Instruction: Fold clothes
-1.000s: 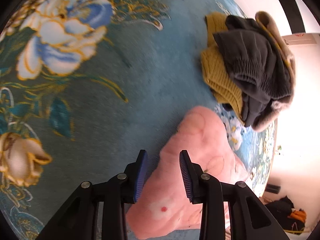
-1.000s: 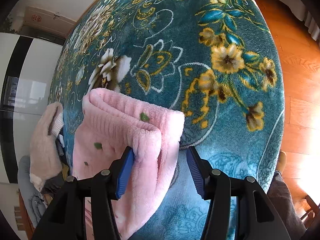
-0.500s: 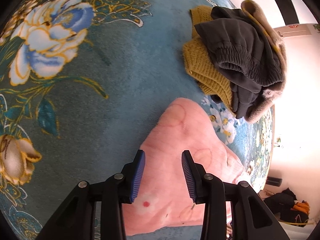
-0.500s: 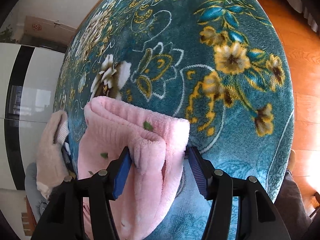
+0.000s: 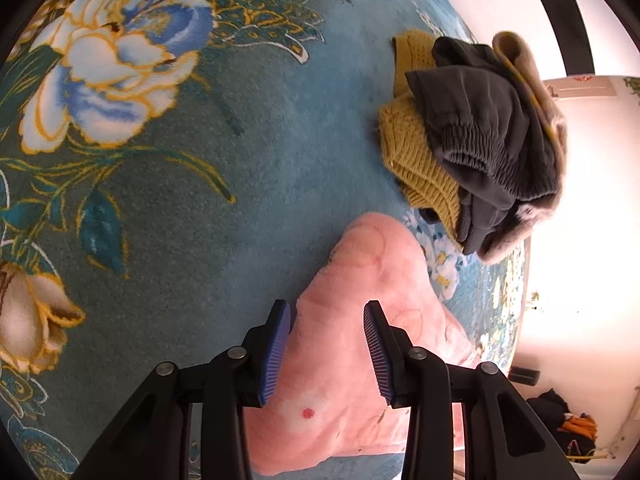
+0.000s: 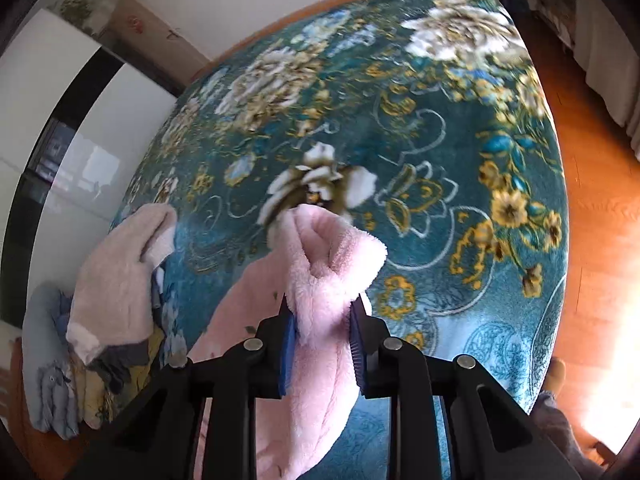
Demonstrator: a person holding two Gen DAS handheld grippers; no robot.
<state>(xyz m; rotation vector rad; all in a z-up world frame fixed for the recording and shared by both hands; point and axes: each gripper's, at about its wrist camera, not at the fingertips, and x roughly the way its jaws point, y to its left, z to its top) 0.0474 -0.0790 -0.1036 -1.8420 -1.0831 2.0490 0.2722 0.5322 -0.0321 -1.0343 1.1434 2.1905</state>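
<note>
Pink fleece garment [image 6: 320, 280] lies on the bed with the teal flowered blanket [image 6: 440, 120]. One folded end of it is lifted from the blanket, pinched between the blue pads of the right claw [image 6: 322, 334], whose jaws are closing on it. The left claw [image 5: 326, 350] is released; its pads stand apart over the other end of the garment [image 5: 360, 280] without pressing it. A pile of clothes [image 5: 472, 136], mustard, dark grey and beige, rests near on the blanket.

A teal floral blanket [image 6: 460, 92] covers the bed, with orange wooden floor [image 6: 600, 216] beside it.
</note>
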